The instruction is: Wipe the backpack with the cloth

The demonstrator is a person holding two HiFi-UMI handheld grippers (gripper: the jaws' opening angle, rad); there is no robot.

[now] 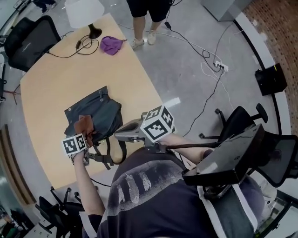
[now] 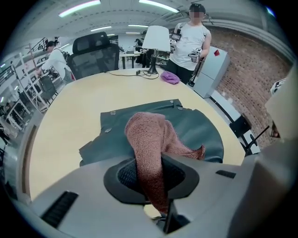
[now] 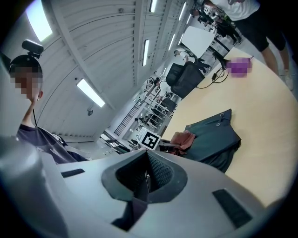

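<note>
A pale wooden table (image 1: 46, 88) fills the left half of the head view, over a grey floor (image 1: 186, 65) strewn with cables (image 1: 210, 88). The dark green backpack (image 1: 102, 111) lies flat near the table's lower right edge, its straps partly covered by the left gripper (image 1: 84, 135). That gripper is clamped on the cloth (image 1: 84, 124), a reddish-brown knit draped onto the backpack. In the left gripper view the gripper's grey body cuts off the backpack's near edge. The right gripper (image 1: 120, 135) hangs just right of the backpack, jaws pressed together on nothing; whether it touches a strap cannot be made out. At upper left a lamp (image 1: 84, 12) stands near a purple rag (image 1: 111, 45). A standing person (image 1: 145, 14) is cut off at the top edge.
</note>
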